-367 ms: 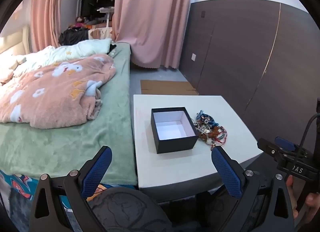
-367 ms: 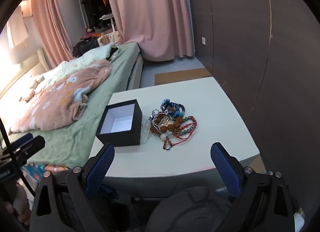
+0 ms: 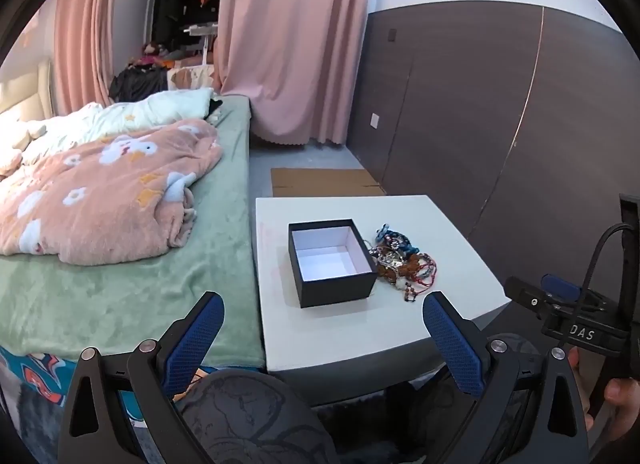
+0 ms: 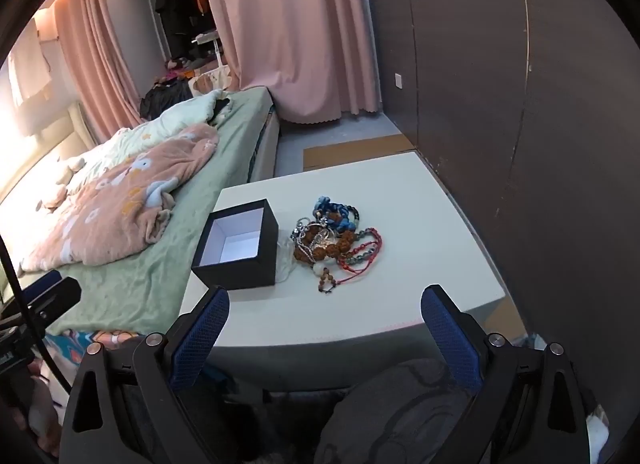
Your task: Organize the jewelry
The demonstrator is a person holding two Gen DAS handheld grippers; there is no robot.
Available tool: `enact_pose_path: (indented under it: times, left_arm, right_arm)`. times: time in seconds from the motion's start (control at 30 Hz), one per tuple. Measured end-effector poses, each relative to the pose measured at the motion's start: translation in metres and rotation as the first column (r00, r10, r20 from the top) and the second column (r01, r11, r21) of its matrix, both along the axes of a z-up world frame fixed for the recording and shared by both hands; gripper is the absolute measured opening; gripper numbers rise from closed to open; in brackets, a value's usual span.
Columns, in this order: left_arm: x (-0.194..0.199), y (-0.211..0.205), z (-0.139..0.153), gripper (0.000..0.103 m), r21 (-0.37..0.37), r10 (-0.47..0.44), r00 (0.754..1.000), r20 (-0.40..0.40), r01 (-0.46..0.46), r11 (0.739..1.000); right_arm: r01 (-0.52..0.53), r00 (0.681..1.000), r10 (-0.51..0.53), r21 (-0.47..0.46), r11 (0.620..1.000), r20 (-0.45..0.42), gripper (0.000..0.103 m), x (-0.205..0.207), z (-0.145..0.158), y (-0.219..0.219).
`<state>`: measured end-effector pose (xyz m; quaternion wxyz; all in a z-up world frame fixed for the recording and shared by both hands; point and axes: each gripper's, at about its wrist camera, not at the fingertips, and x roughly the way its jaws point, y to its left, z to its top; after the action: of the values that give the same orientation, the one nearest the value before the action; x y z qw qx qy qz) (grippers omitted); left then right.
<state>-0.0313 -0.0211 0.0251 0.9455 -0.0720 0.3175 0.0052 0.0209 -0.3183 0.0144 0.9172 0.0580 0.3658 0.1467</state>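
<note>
An open black box (image 3: 331, 261) with a white inside stands on a small white table (image 3: 360, 328); it looks empty. It also shows in the right wrist view (image 4: 240, 248). A tangled pile of bead bracelets and necklaces (image 3: 404, 262) lies just right of the box, also seen in the right wrist view (image 4: 334, 242). My left gripper (image 3: 323, 312) is open and empty, held before the table's near edge. My right gripper (image 4: 325, 306) is open and empty, near the front edge, short of the pile. The right gripper's body (image 3: 576, 316) shows at the left view's right edge.
A bed with a green sheet (image 3: 132, 288) and a pink blanket (image 3: 100, 192) adjoins the table's left side. A dark panelled wall (image 3: 500, 124) runs along the right. Flat cardboard (image 3: 324, 182) lies on the floor behind the table. Pink curtains (image 3: 296, 44) hang at the back.
Both grippers have moved slightly forward toward the table; the box and jewelry look a little nearer. Nothing on the table has moved.
</note>
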Motion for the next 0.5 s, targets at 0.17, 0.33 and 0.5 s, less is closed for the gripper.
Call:
enact_pose_path:
  times: [0.17, 0.33, 0.5]
  left_arm:
    - [-0.006, 0.000, 0.005, 0.100, -0.003, 0.003, 1.000, 0.014, -0.003, 1.000]
    - [-0.011, -0.001, 0.008, 0.100, 0.005, 0.004, 1.000, 0.012, -0.005, 1.000]
    - [-0.018, 0.003, 0.011, 0.100, 0.004, 0.011, 1.000, 0.026, -0.011, 1.000]
  right_arm:
    - [0.006, 1.000, -0.006, -0.005, 1.000, -0.010, 0.097, -0.001, -0.004, 0.021]
    - [0.007, 1.000, -0.008, -0.007, 1.000, -0.011, 0.097, -0.002, -0.005, 0.024]
    - [0.007, 1.000, -0.007, -0.006, 1.000, -0.009, 0.097, -0.008, -0.001, 0.022]
